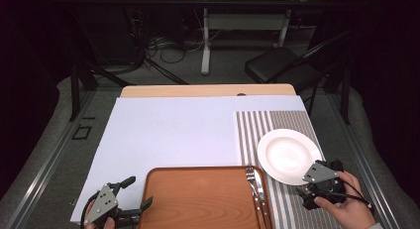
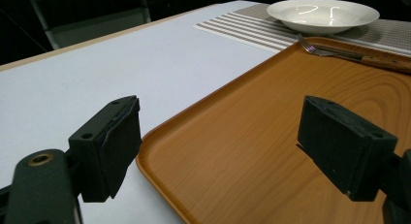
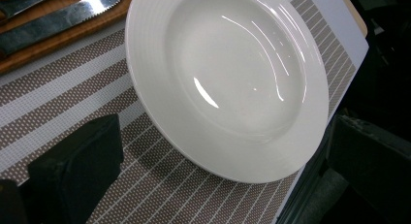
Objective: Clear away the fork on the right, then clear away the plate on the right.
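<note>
**Both grippers poised, nothing picked up yet**

I'm over the bench — my guess is a place setting. The wooden tray sits near me, left gripper fingers wide astride its corner. The plate rests on the striped mat; right gripper wide, empty. Next — the fork.

White deep plate upright on a striped placemat (empty, glossy), just right of a wooden tray holding a fork
</note>
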